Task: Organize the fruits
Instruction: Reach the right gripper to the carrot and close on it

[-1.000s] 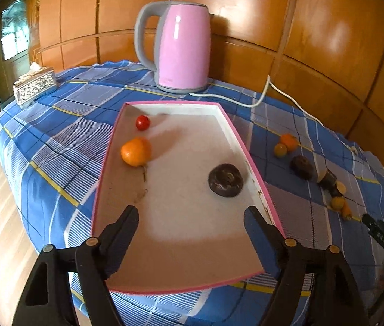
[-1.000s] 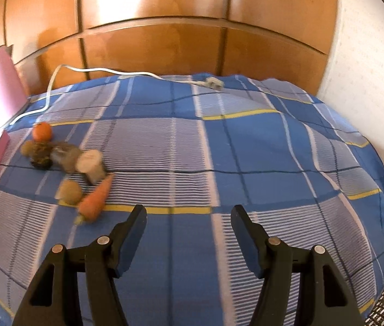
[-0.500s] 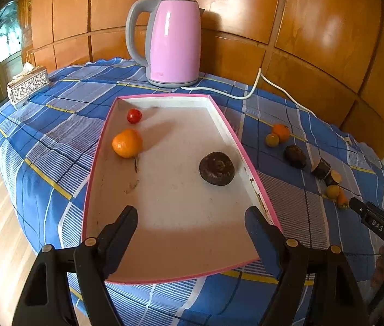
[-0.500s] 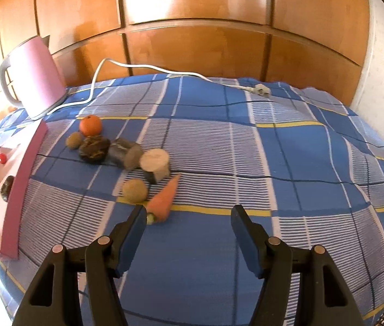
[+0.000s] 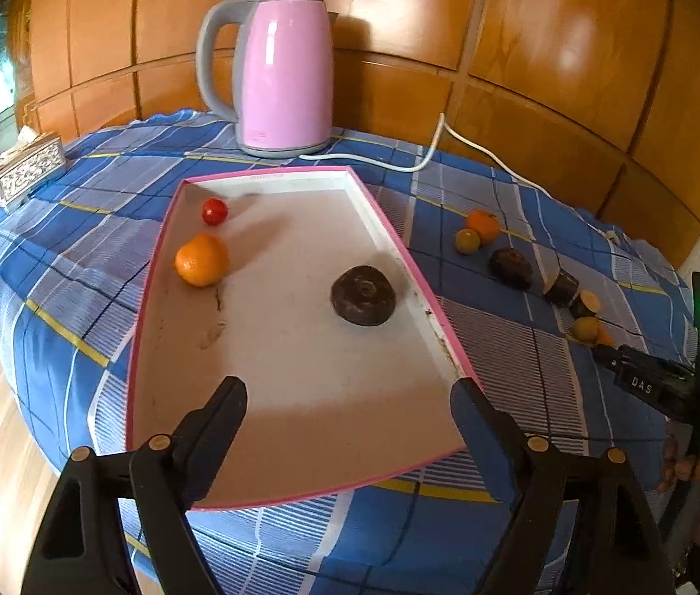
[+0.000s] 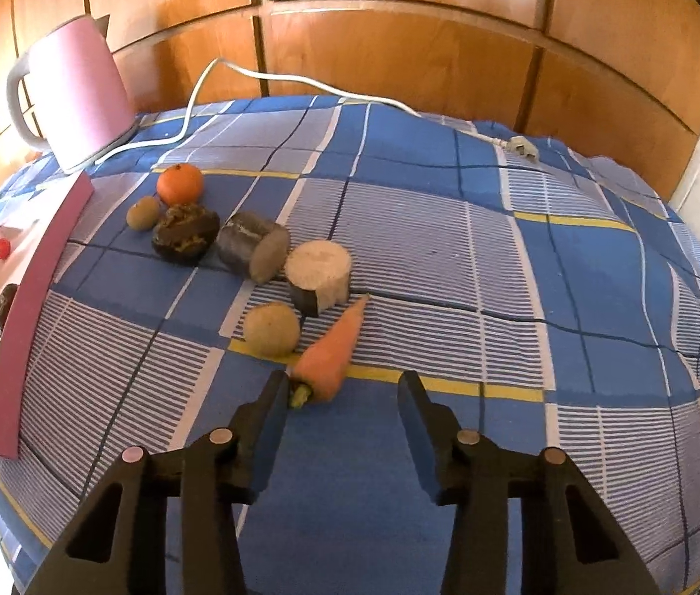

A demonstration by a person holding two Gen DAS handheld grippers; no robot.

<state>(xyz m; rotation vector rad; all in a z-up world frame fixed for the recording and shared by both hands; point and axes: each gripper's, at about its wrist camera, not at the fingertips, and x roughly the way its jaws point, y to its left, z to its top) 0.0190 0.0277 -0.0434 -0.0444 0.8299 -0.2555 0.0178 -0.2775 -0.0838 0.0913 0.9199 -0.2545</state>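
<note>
A pink-rimmed tray (image 5: 399,248) lies on the blue checked cloth. It holds an orange (image 5: 201,260), a cherry tomato (image 5: 214,210) and a dark round fruit (image 5: 362,295). My left gripper (image 5: 347,389) hangs open over the tray's near end, empty. To the right of the tray a carrot (image 6: 332,352), a pale round fruit (image 6: 270,329), a white-faced cut chunk (image 6: 319,277), a dark cut piece (image 6: 251,245), a wrinkled dark fruit (image 6: 184,233) and a tangerine (image 6: 180,183) lie loose. My right gripper (image 6: 342,382) is closing; the carrot's stem end lies between its jaws, untouched by the pads.
A pink kettle (image 5: 283,74) stands behind the tray, and its white cord (image 6: 300,82) trails across the back of the cloth. A patterned tissue box (image 5: 28,168) sits far left. Wood panelling backs the table. The cloth drops off at the near and right edges.
The right gripper has swung left and closer to the loose produce, and its jaws have narrowed around the carrot's stem end. The left gripper has stayed over the tray.
</note>
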